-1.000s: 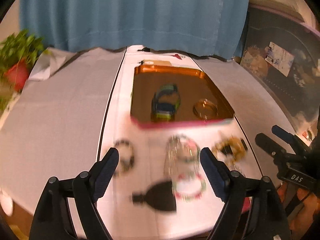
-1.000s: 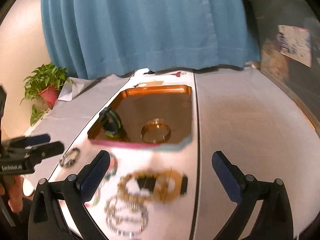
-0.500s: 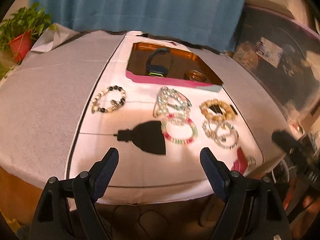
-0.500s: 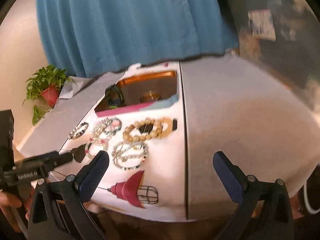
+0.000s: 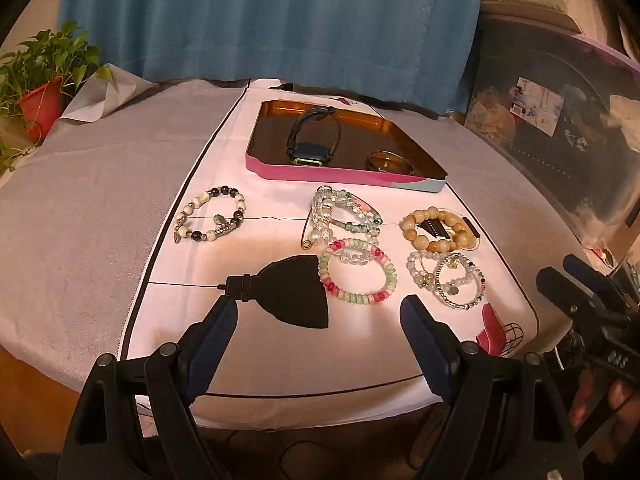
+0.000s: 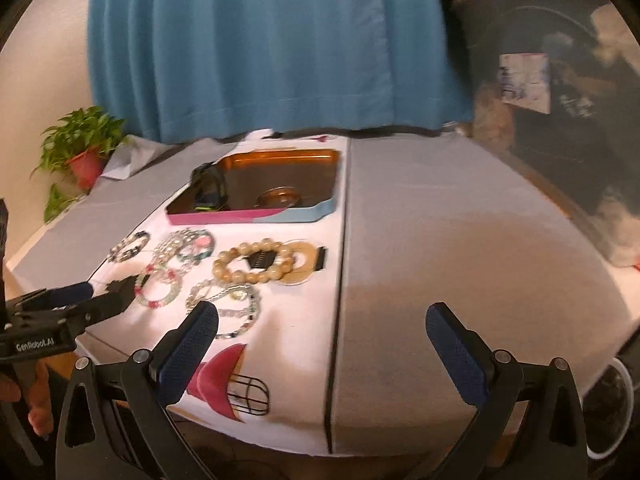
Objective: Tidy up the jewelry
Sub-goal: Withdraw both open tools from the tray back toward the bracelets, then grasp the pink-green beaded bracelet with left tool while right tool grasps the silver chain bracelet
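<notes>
Several bead bracelets lie on the white cloth (image 5: 224, 352): a black and white one (image 5: 210, 220) at left, a clear and teal pile (image 5: 344, 216), a pink and green one (image 5: 357, 272), a tan wooden one (image 5: 434, 229) and a clear one (image 5: 448, 282). Behind them a pink-edged tray (image 5: 320, 174) holds a smartwatch (image 5: 314, 136) and a gold bangle (image 5: 390, 161). My left gripper (image 5: 318, 318) hangs open over the near edge, empty. My right gripper (image 6: 320, 322) is open and empty near the table's right front, with the clear bracelet (image 6: 224, 308) by its left finger.
A potted plant (image 5: 38, 84) stands at far left beside the grey tablecloth (image 5: 80, 184). A blue curtain (image 5: 272, 20) hangs behind the table. A dark storage bin (image 5: 560, 128) sits to the right. Printed lamp shapes mark the cloth.
Both grippers have drawn back from the tray toward the table's near edge and sunk a little; the bracelets now lie ahead of the fingers. Jaws stay wide.
</notes>
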Motion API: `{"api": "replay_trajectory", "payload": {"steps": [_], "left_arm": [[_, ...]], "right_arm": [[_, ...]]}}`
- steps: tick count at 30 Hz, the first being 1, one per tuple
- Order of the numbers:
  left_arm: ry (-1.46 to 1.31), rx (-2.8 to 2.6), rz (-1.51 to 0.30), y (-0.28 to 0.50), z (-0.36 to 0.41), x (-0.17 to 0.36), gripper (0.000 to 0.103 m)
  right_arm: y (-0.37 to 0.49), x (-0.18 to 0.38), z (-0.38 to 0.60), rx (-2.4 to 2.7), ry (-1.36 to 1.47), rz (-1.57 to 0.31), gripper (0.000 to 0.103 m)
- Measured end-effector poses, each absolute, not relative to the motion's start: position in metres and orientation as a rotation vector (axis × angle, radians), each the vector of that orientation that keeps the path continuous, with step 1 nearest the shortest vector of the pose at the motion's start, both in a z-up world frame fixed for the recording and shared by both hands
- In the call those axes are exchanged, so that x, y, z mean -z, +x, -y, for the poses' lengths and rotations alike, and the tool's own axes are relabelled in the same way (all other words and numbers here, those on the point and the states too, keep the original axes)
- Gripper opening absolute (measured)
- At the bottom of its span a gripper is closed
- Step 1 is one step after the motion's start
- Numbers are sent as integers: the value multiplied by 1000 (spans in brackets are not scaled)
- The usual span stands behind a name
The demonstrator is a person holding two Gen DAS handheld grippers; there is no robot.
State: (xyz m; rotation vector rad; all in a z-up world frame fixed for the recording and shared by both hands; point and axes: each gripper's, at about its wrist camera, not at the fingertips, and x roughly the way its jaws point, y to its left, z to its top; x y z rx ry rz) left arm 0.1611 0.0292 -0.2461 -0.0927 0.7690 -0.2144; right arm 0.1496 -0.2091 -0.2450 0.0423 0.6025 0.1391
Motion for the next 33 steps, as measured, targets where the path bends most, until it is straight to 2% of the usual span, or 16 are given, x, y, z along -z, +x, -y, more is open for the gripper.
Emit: {"api": "replay_trajectory", "payload": {"steps": [8, 13, 14, 15, 16, 18, 19, 24, 26, 28, 29, 30, 33], "left_arm": [[-55, 224, -763, 169, -29, 248, 80], [-43, 256, -745, 173, -27, 246, 75], [-45, 265, -746, 173, -26, 246, 73], [-47, 276, -748, 174, -25, 246, 70], [-37, 280, -748, 174, -22, 246, 64], [-12, 287, -748, 176, -18, 247, 56], [-9, 296, -752, 177, -17, 248, 54], [5, 297, -762, 186, -16, 251, 47], [-5, 270, -783, 193, -19, 254, 37], [-20, 260, -790, 196, -23, 256, 19], [-29, 260, -795, 197, -25, 257, 14], [-44, 266, -800, 198, -26, 257, 10], [-56, 261, -799, 198, -27, 258, 9]], "right_arm": [[153, 245, 201, -175, -56, -537, 103], [167, 242, 229, -195, 77, -597, 99], [169, 243, 234, -233, 122, -613, 96], [171, 245, 237, -268, 160, -627, 82], [172, 248, 238, -292, 191, -640, 64], [175, 255, 232, -324, 175, -672, 47], [175, 258, 227, -330, 155, -679, 43], [179, 266, 206, -387, 101, -706, 38], [181, 268, 199, -400, 81, -706, 32], [186, 272, 192, -400, 71, -713, 25], [188, 273, 190, -399, 72, -716, 22], [190, 275, 188, -394, 70, -722, 19], [195, 281, 179, -386, 64, -739, 15]]}}
